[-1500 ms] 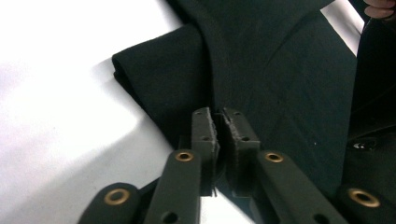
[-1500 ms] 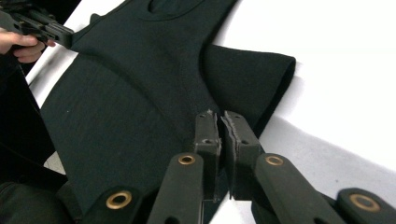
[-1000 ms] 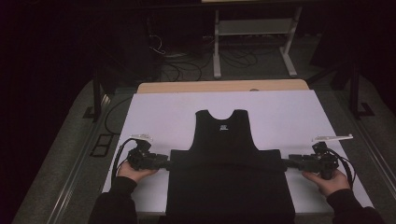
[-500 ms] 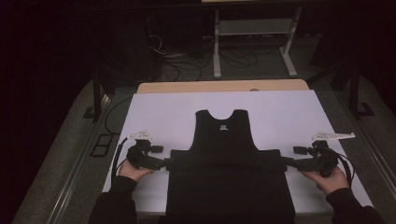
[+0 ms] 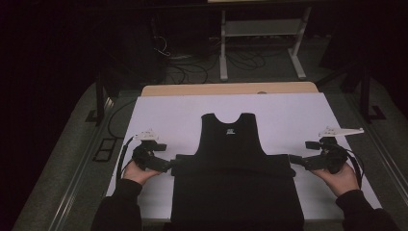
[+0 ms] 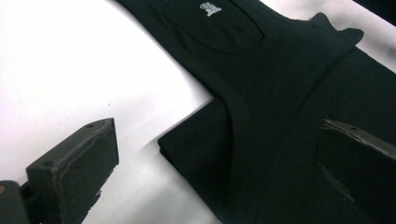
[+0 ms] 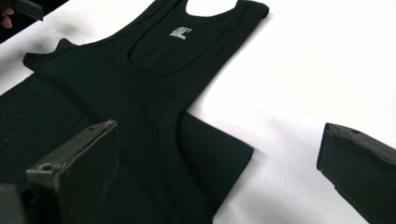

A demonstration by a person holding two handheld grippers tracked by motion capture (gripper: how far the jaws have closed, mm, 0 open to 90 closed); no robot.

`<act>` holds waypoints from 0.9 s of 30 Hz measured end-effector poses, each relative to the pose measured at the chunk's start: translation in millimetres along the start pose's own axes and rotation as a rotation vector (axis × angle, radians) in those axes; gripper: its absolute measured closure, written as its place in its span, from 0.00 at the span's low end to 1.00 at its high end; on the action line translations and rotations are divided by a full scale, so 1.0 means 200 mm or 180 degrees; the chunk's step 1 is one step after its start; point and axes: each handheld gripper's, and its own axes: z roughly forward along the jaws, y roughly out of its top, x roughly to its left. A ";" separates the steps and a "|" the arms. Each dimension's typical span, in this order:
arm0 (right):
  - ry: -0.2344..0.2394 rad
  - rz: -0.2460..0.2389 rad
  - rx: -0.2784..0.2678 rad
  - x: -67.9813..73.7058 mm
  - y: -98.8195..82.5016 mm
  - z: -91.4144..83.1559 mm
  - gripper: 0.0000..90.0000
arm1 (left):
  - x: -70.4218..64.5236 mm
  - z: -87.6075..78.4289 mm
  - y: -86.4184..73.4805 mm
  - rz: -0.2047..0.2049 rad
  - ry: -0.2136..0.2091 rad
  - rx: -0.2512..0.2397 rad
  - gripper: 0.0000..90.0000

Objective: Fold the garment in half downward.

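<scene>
Black tank top point(image 5: 233, 163) lies flat on the white sheet point(image 5: 178, 115), centre-near; neck end far, its near half folded into a wider band w/ corners sticking out left & right. Left gripper point(image 5: 166, 166) sits at the left corner of the fold, right gripper point(image 5: 294, 162) at the right corner. Both jaws have just been opening and now stand spread wide; in each gripper view one pad hangs over cloth, the other over bare sheet, nothing pinched. Looks like a release after a fold.

To do it well: lift both hands straight up & out together so the pads don't drag the fold crooked. Check corners stay even left vs right. For the next fold, re-grip at matching points, pinching every layer, not just the top one.
</scene>
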 end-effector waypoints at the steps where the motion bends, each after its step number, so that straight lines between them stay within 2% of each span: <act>1: 0.0010 -0.0001 -0.0012 0.00 0.01 0.00 0.00 | 0.00 0.00 0.01 0.0011 -0.0004 -0.0004 0.00; 12: 0.0032 -0.0063 -0.0040 -0.02 0.09 -0.01 0.00 | 0.01 0.00 0.08 0.0039 0.0054 -0.0025 0.00; 27: 0.0054 -0.0146 0.0010 -0.04 0.19 0.03 0.00 | 0.03 0.04 0.17 0.0093 0.0060 0.0061 0.00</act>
